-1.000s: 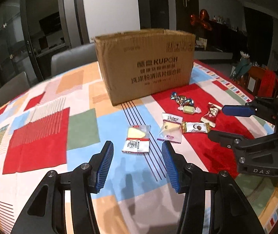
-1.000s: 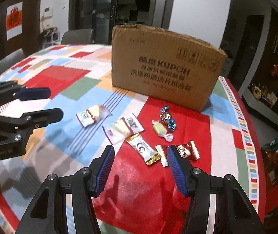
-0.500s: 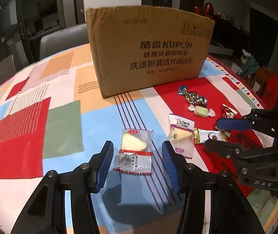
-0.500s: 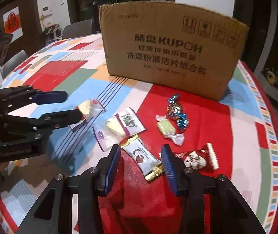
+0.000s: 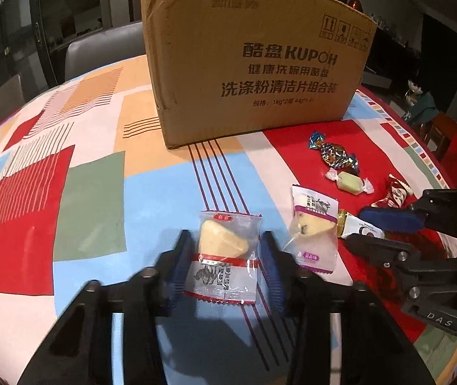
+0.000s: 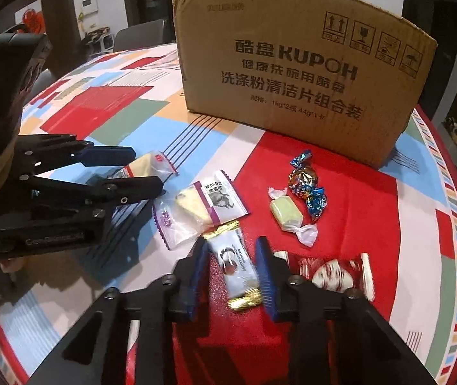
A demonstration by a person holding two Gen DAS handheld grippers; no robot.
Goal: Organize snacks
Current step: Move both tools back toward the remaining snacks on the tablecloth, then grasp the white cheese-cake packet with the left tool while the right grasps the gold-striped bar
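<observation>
Both tools have just been closing: left tool [image 5: 227, 268] around the red-banded packet [image 5: 225, 258], right tool [image 6: 231, 277] narrow on the white-gold bar [image 6: 236, 263]; lifting seems next.

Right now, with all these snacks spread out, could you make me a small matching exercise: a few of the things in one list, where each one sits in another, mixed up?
Things:
1. red-banded packet
2. white bar with gold ends
3. pale green candy
4. cardboard box

Places:
A. standing at the back of the table, behind the snacks
B. between the fingers of the left gripper
C. lying free on the red patch, beside the blue foil candy
D. between the fingers of the right gripper

Pairs: 1-B, 2-D, 3-C, 4-A
</observation>
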